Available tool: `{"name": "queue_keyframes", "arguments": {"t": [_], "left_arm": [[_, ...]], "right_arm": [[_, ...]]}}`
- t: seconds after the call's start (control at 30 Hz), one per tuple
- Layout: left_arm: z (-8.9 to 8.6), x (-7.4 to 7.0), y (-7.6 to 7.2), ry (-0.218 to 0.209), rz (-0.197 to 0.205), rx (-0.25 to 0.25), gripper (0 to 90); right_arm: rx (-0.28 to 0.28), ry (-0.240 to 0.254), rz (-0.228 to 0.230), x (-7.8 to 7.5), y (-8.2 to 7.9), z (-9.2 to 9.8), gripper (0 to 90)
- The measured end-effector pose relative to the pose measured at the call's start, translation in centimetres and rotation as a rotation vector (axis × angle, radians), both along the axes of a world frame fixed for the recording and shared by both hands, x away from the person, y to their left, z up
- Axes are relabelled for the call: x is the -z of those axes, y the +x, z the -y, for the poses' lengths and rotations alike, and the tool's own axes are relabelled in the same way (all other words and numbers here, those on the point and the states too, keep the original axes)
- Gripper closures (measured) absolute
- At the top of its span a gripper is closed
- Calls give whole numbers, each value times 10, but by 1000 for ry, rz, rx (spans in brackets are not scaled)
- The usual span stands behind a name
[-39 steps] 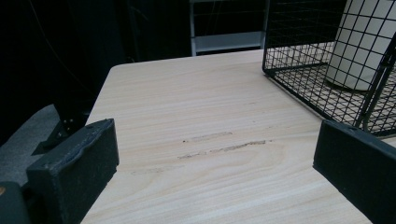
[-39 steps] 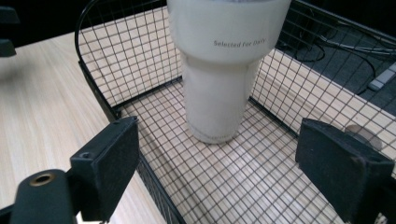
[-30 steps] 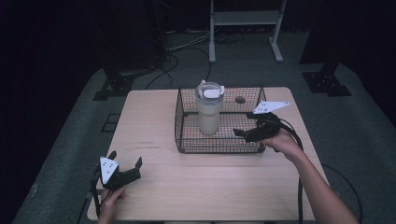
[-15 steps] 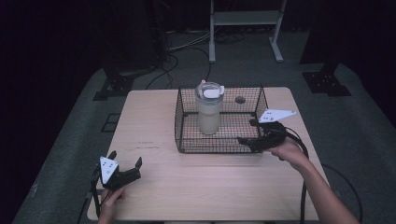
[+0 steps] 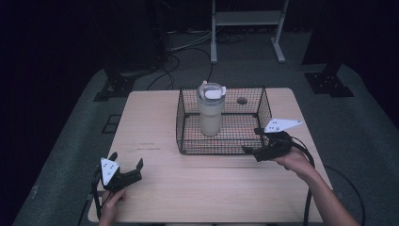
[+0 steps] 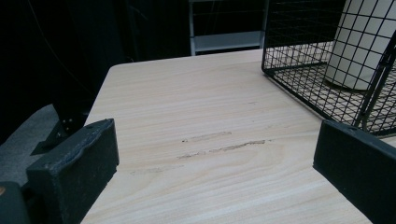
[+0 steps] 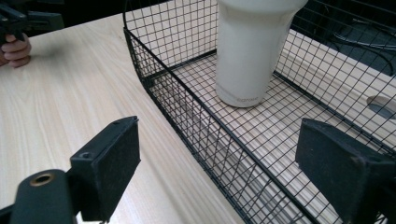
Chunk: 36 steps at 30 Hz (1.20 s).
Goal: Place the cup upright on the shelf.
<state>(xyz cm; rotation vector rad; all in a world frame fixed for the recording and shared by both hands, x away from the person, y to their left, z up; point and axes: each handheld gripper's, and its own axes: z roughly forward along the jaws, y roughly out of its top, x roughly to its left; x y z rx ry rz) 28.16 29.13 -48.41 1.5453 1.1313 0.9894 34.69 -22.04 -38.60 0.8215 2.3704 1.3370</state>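
Observation:
A cream tumbler (image 5: 210, 109) with a clear lid stands upright inside a black wire basket (image 5: 223, 146) at the back middle of the wooden table (image 5: 164, 132). My right gripper (image 5: 253, 141) hovers open at the basket's front right corner, jaws pointing left with nothing between them. From the right gripper view, the tumbler (image 7: 251, 51) rises just beyond the basket's near wall (image 7: 187, 116). My left gripper (image 5: 126, 162) rests open near the table's front left edge, held by a hand. The left gripper view has the basket (image 6: 299, 84) and tumbler (image 6: 362, 46) at its upper right.
A small round hole (image 5: 242, 100) marks the table top behind the basket. Beyond the table stand a white metal frame (image 5: 244, 19) and black stand feet (image 5: 329, 80), with cables on the dark floor. The other hand (image 7: 16, 49) appears far off in the right gripper view.
My right gripper has pulled back toward the front and sunk lower, from over the basket's right side to its front right corner. The left gripper has stayed put.

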Motion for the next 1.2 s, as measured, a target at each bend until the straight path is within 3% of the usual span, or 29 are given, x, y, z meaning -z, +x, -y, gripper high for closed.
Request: {"name": "queue_keyframes", "arguments": {"t": [0.37, 0.67, 1.2], "left_arm": [[-1, 0, 0, 2, -4, 0, 0], [0, 0, 0, 1, -4, -2, 0], [0, 0, 0, 1, -5, -2, 0]], "right_arm": [[-8, 12, 3, 7, -13, 6, 131], [-22, -5, 8, 18, -28, 8, 131], [18, -9, -1, 39, -43, 27, 131]]}}
